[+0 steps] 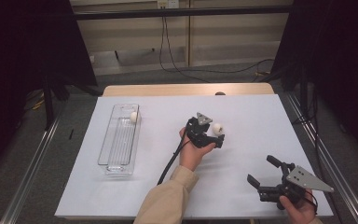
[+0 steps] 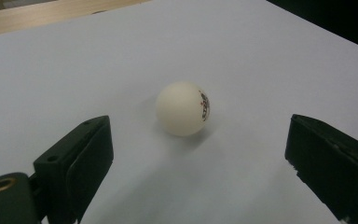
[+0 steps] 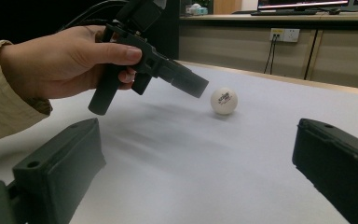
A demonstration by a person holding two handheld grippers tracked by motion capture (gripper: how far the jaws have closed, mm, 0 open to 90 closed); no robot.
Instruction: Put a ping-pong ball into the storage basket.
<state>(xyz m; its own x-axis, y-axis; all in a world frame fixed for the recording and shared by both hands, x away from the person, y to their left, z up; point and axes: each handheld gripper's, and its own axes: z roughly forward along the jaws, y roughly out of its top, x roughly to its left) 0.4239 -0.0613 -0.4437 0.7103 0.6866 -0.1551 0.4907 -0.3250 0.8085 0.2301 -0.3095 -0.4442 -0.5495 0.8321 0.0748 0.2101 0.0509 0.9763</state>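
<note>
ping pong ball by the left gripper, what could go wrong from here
The ping pong ball sits loose on the white sheet, ahead of the open left gripper and not yet between its fingers. A finger that nudges it first would likely send it rolling away. It is round and smooth, so an off-centre squeeze could pop it out. The clear tray is well to the left, so a weak grip may drop it on the way.

The ball (image 2: 182, 108) near the middle of the table is cream-white with a small dark red printed mark. The table's sheet (image 1: 242, 116) is plain white, its far edge bare tan wood. Both grippers are black; the sleeve (image 1: 168, 198) is beige.
</note>
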